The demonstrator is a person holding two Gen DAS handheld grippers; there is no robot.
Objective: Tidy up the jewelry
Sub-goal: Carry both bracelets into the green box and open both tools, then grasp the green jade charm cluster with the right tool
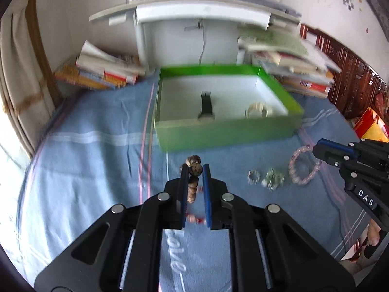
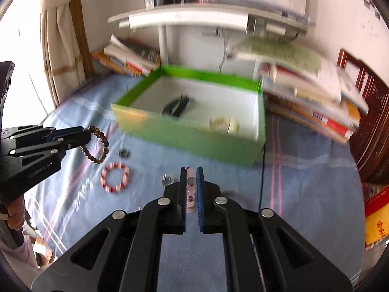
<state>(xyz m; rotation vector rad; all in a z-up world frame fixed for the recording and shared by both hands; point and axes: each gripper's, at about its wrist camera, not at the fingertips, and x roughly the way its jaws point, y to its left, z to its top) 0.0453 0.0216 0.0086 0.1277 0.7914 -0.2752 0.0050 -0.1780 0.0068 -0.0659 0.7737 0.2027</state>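
Green box (image 1: 226,131) sits toward the far edge of the blue bedspread (image 1: 92,165), books stacked at both far corners. Already inside: a dark clip-like piece (image 1: 206,108) and a pale bangle (image 1: 257,109).

Left gripper (image 1: 194,168) clamped nearly closed on a brown bead bracelet (image 2: 97,146), which dangles clear of the cloth. Right gripper (image 2: 190,177) pinched nearly closed on a pink bead bracelet (image 1: 304,168) (mostly hidden between the pads in its own view).

Left to do, judging by the spread: a red-and-white bracelet (image 2: 114,177) near the front edge, plus silver rings (image 1: 266,178) mid-cloth. Roughly a third stowed.
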